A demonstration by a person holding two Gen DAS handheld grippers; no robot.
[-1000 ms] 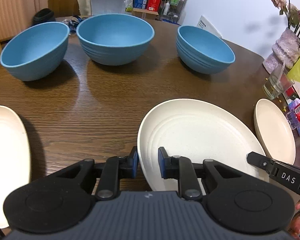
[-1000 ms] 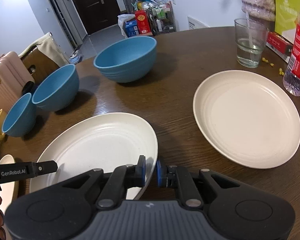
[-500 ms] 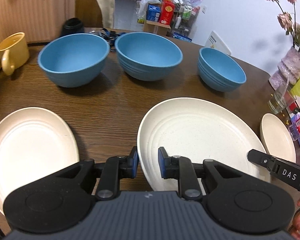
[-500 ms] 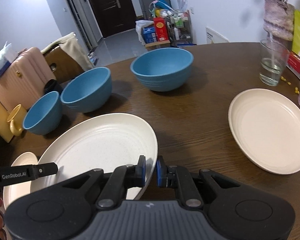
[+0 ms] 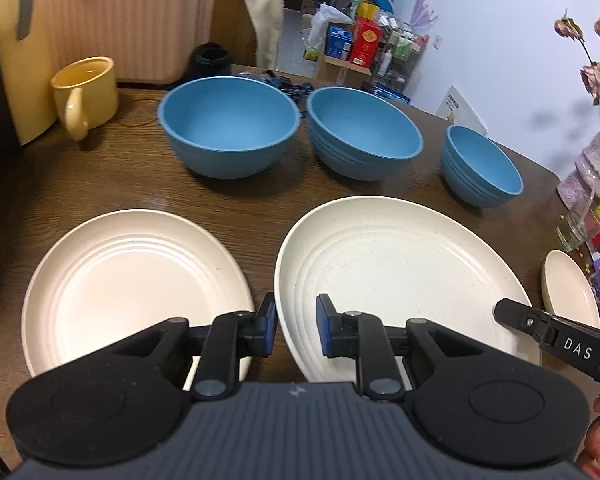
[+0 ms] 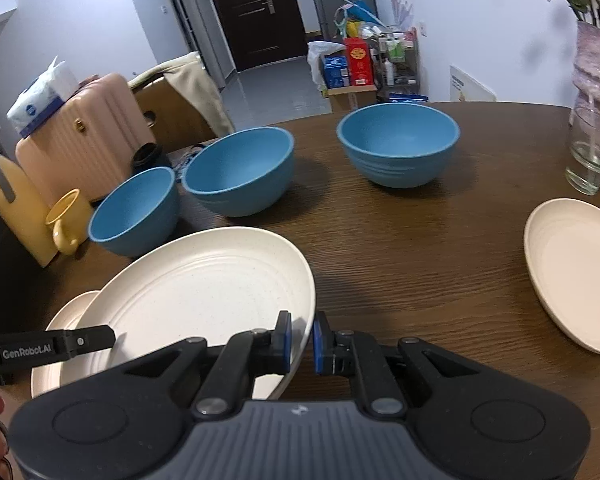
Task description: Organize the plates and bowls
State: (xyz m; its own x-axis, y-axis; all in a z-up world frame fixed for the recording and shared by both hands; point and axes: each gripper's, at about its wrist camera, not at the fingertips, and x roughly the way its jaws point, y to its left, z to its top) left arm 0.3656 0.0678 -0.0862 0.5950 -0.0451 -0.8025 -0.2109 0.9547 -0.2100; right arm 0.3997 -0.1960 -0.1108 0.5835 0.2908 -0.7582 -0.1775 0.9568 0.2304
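A speckled cream plate [image 5: 400, 272] hangs above the brown table [image 5: 260, 200], held from both sides. My left gripper [image 5: 296, 328] is shut on its left rim, and my right gripper [image 6: 302, 340] is shut on its right rim. In the right wrist view the held plate [image 6: 204, 292] covers part of a second cream plate [image 6: 66, 316], which lies flat at the left [image 5: 132, 276]. A third cream plate [image 6: 580, 272] lies far right. Three blue bowls [image 5: 228, 128] [image 5: 364, 132] [image 5: 480, 168] stand in a row behind.
A yellow mug [image 5: 86, 92] stands at the back left beside a yellow box. A drinking glass [image 6: 592, 156], a vase of flowers [image 6: 596, 68] and packets crowd the right edge. A pink suitcase [image 6: 84, 140] and a chair stand beyond the table.
Both grippers have carried the held plate leftward and slightly up. The left plate and the mug have come fully into view, and the right plate has slid toward the picture's edge.
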